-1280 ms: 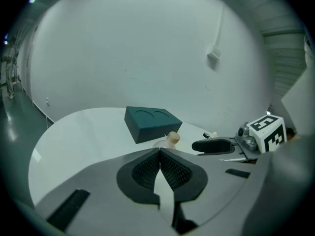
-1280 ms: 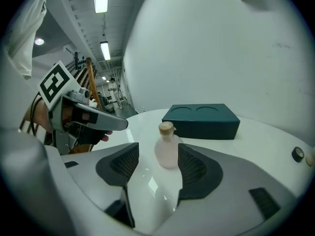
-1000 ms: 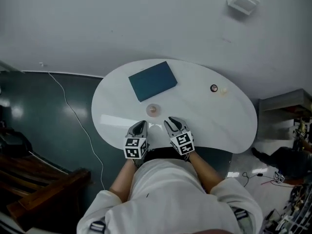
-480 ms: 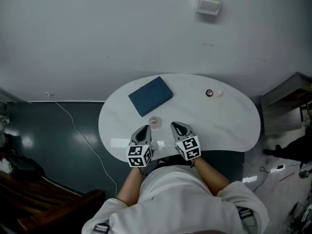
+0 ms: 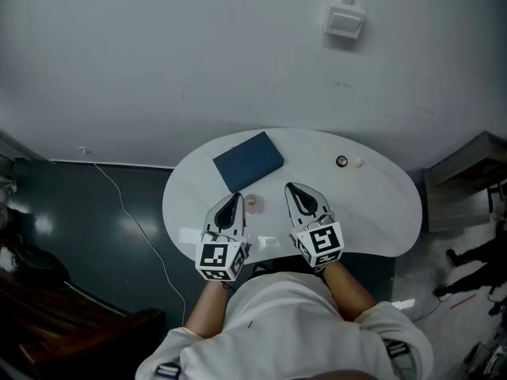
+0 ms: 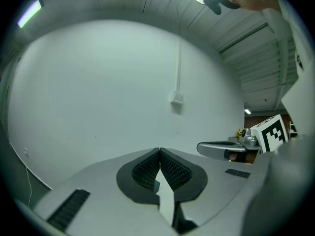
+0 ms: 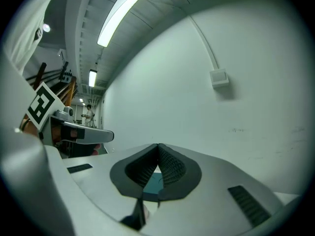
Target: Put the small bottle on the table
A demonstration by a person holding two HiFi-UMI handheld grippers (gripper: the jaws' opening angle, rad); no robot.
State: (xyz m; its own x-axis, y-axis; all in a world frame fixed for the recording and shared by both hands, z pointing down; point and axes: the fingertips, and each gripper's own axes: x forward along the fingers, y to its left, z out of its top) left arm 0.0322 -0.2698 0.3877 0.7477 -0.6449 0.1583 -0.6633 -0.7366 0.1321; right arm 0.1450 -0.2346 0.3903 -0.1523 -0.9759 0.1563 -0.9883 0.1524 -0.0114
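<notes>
Jaws on the left gripper (image 5: 234, 199) and right gripper (image 5: 293, 188) look closed in the head view, both held above the near side of the table (image 5: 372, 204). The bottle (image 5: 253, 203) stands on the table, showing between the two grippers, with neither touching it. A blue pad (image 5: 248, 161) lies behind it. In the left gripper view, the pads meet tip to tip with nothing between them, facing a white wall. In the right gripper view, the pads are likewise together and empty, and the blue pad shows below them.
</notes>
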